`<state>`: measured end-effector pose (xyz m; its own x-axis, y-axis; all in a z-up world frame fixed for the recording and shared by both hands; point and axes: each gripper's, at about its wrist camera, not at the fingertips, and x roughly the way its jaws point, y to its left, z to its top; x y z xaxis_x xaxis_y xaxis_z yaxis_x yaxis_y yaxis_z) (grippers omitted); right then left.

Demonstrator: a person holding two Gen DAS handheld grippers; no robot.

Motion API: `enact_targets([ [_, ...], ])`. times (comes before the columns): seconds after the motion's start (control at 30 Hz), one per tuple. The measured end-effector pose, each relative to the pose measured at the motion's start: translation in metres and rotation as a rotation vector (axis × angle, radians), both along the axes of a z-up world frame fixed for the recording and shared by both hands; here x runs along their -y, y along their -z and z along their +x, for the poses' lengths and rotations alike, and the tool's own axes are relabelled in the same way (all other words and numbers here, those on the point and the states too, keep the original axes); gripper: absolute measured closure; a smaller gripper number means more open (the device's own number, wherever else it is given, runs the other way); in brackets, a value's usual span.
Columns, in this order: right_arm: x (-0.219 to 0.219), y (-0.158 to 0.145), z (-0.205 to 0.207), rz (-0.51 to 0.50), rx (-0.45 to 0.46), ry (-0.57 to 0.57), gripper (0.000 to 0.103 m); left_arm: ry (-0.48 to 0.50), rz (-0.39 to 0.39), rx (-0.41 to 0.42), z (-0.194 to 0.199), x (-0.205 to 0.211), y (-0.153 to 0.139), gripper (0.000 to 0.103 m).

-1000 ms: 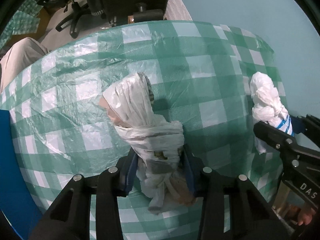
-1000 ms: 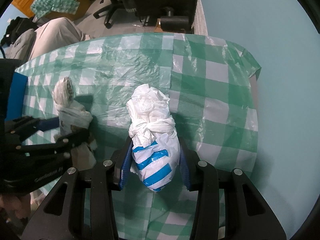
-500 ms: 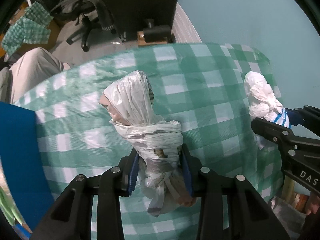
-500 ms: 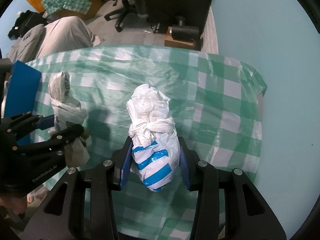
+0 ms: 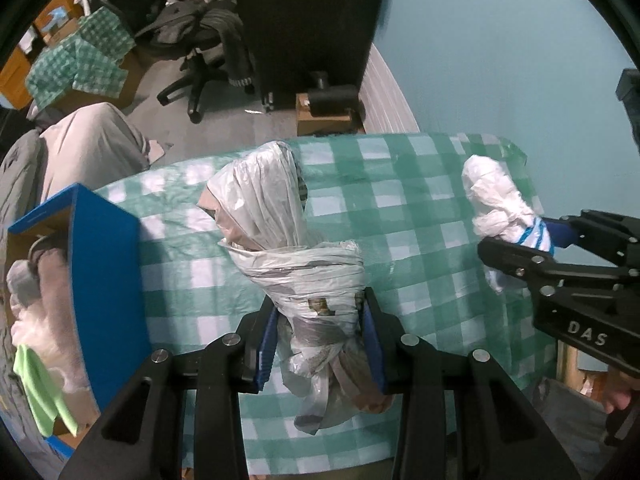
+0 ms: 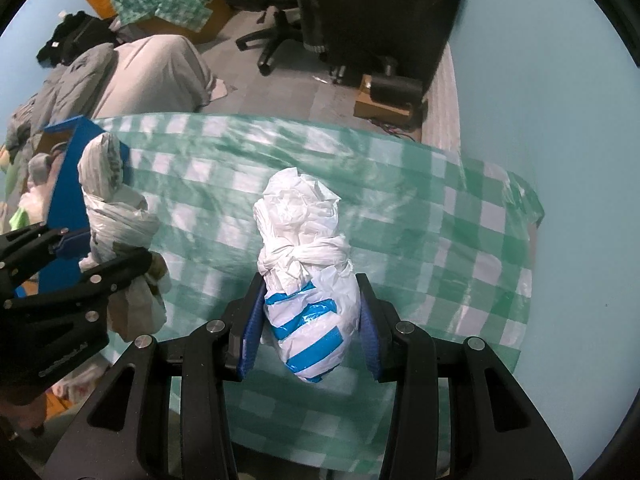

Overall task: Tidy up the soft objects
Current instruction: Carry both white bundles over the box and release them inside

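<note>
Bundles lie lengthwise, pointing forward: left gripper [image 5: 320, 336] clamps grey bundle [image 5: 288, 248]; right gripper [image 6: 308, 328] clamps blue-striped bundle [image 6: 306, 276].

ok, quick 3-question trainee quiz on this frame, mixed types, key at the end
1. True or false: the left gripper is shut on the blue-striped white bag bundle.
2. The blue box stands on which side of the checked tablecloth, seen from the left wrist? A left, B right, C far edge.
3. What does the right gripper hold?

Key: 1 false, it grips the clear bag bundle. 2 A. 3 The blue-striped white bag bundle.
</note>
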<state>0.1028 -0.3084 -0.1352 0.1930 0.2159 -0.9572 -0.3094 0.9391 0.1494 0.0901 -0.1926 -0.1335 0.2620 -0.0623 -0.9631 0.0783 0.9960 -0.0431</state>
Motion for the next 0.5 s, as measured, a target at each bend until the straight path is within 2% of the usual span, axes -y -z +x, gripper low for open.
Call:
enact_targets([
  [0.5,-0.077,-0.022,-0.007,0.039,0.024,-0.101,0.062,-0.100,-0.033,0.041,-0.032,-0.076,-0.034,0.065],
])
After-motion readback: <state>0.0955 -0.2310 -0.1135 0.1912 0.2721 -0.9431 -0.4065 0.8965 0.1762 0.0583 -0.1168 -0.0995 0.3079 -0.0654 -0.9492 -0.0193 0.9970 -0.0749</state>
